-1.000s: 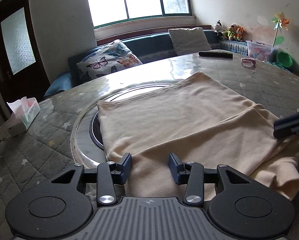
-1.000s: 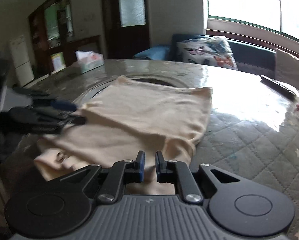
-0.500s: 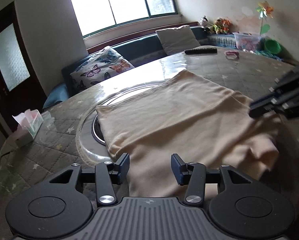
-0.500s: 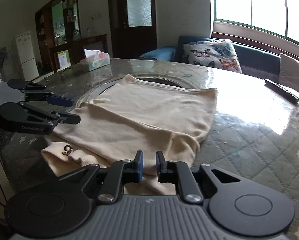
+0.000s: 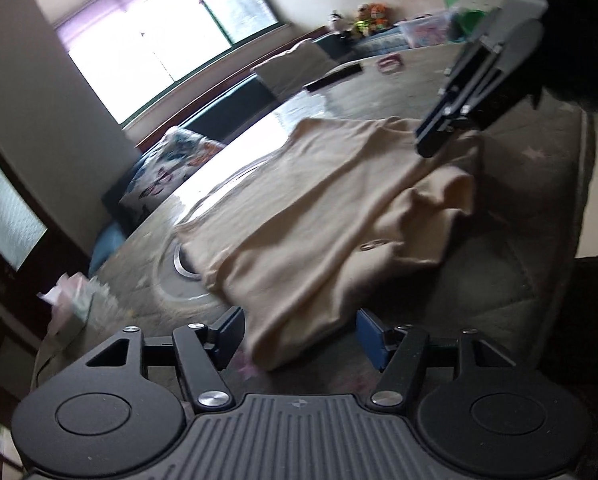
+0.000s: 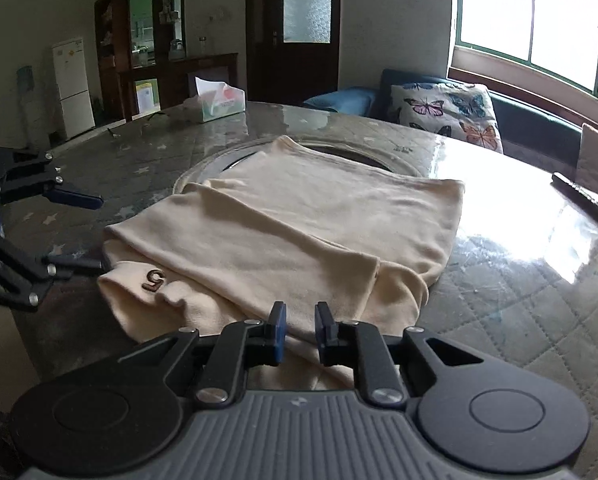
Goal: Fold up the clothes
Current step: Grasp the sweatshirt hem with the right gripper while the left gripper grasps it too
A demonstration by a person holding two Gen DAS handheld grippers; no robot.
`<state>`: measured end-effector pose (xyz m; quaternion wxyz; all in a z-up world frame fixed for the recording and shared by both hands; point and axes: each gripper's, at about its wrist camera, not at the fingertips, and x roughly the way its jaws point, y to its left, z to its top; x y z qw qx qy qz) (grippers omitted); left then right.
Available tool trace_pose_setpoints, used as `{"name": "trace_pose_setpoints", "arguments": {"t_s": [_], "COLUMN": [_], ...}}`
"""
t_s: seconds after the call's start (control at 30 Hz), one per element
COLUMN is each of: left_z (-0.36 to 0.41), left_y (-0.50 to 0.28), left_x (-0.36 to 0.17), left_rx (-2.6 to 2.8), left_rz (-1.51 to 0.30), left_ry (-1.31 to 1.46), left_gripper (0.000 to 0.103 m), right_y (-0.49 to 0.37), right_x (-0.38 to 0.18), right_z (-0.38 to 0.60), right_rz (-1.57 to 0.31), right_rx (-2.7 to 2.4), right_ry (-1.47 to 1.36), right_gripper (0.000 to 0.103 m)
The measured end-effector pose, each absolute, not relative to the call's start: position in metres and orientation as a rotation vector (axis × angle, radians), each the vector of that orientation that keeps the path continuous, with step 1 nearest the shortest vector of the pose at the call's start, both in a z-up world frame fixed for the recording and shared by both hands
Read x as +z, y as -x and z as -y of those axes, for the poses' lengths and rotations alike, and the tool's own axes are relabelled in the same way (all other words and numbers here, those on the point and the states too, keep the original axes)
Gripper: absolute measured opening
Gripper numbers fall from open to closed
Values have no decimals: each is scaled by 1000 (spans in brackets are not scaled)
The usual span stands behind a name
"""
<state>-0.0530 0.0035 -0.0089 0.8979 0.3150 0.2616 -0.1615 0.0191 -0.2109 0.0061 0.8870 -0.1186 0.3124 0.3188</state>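
Observation:
A cream garment [image 6: 299,232] lies folded on the round table, with a brown "5" patch [image 6: 154,279] on its near left part. It also shows in the left wrist view [image 5: 323,216]. My left gripper [image 5: 299,338] is open, tilted, just off the garment's near corner; it shows at the left edge of the right wrist view [image 6: 95,232]. My right gripper [image 6: 300,320] is open by a narrow gap, empty, just above the garment's near edge. It hangs over the garment's far side in the left wrist view [image 5: 439,138].
The table [image 6: 519,300] has a quilted cover under glass and a metal ring [image 6: 203,168] in its centre. A tissue box [image 6: 219,100] stands far left, a remote [image 6: 583,200] at right. A butterfly pillow [image 6: 447,112] lies on the bench beyond.
My left gripper has pulled back, tilted and swung to the garment's corner. My right gripper has lifted slightly and opened a touch. The garment lies still.

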Motion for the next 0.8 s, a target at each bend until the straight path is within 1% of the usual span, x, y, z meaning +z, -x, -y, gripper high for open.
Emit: {"name": "trace_pose_setpoints", "arguments": {"t_s": [0.07, 0.1, 0.13, 0.2, 0.27, 0.3, 0.37, 0.43, 0.5, 0.53, 0.57, 0.7, 0.8], "left_z": [6, 10, 14, 20, 23, 24, 22, 17, 11, 9, 6, -1, -2], "left_y": [54, 55, 55, 55, 53, 52, 46, 39, 29, 24, 18, -4, -9], "left_x": [-13, -13, -14, -15, -15, -15, -13, -6, 4, 9, 13, 24, 28], "left_rx": [-357, -369, -381, -401, -428, -438, -463, -471, -468, -460, -452, -438, -441], "left_rz": [-508, -494, -479, -465, -460, -462, -476, -489, -500, -504, -509, -535, -530], "left_ry": [-671, -679, -683, -683, -679, -671, -636, -568, -497, -467, -440, -342, -332], "left_gripper": [65, 65, 65, 61, 43, 39, 18, 13, 11, 11, 10, 10, 10], "right_y": [-17, -15, -13, -8, -3, 0, 6, 10, 14, 17, 18, 18, 14], "right_x": [7, 8, 10, 12, 14, 15, 16, 15, 14, 12, 11, 6, 0], "right_z": [212, 213, 215, 218, 220, 221, 223, 223, 222, 221, 219, 209, 201], "right_rz": [-653, -653, -648, -640, -634, -632, -628, -626, -621, -613, -603, -562, -529], "right_rx": [655, 653, 654, 662, 673, 679, 689, 704, 728, 740, 752, 781, 777], "right_ry": [260, 263, 270, 290, 311, 324, 357, 394, 439, 463, 485, 542, 564], "right_gripper": [23, 33, 35, 35, 36, 36, 38, 44, 46, 50, 52, 53, 52]}}
